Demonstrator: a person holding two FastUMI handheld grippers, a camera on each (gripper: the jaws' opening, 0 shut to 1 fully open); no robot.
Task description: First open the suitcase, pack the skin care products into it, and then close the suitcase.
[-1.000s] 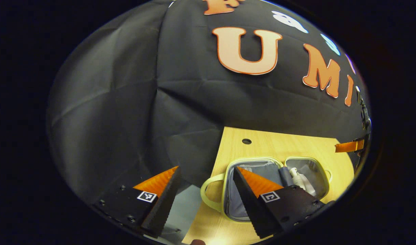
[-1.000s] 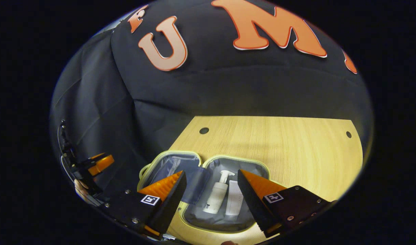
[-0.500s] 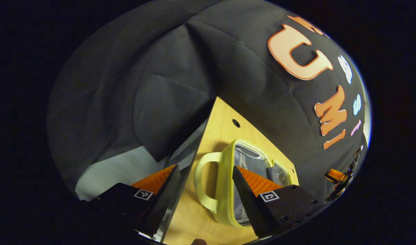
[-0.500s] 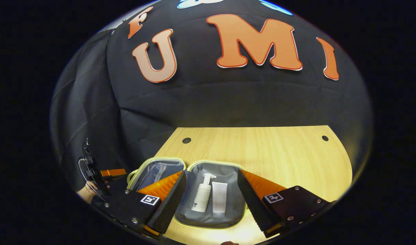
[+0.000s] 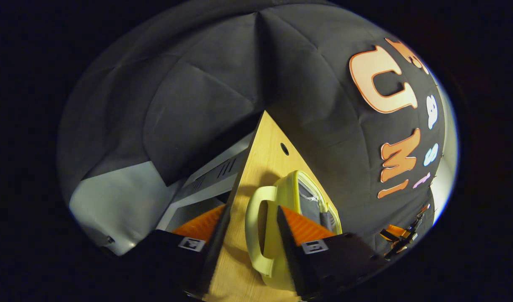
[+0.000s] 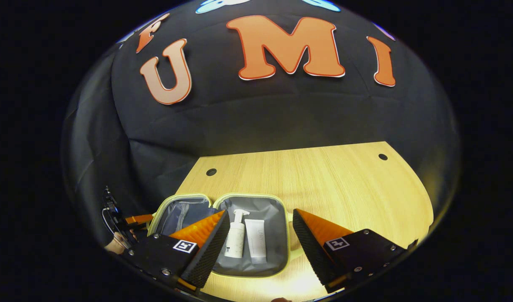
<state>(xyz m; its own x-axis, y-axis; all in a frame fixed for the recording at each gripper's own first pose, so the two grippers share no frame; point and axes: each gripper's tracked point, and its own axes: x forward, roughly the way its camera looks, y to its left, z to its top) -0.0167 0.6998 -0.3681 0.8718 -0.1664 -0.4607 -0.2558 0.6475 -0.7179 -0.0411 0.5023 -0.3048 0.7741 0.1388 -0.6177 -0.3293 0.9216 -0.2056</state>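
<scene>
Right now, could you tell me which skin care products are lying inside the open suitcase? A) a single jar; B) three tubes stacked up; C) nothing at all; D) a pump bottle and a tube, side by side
D: in the right gripper view the open suitcase holds a white pump bottle and a white tube lying side by side in its right half.

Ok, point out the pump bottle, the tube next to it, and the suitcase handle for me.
pump bottle (image 6: 235, 240): right gripper view, on the bottle's body.
tube (image 6: 256, 241): right gripper view, on the middle of the tube.
suitcase handle (image 5: 253, 222): left gripper view, on the outer bar of the loop.
</scene>
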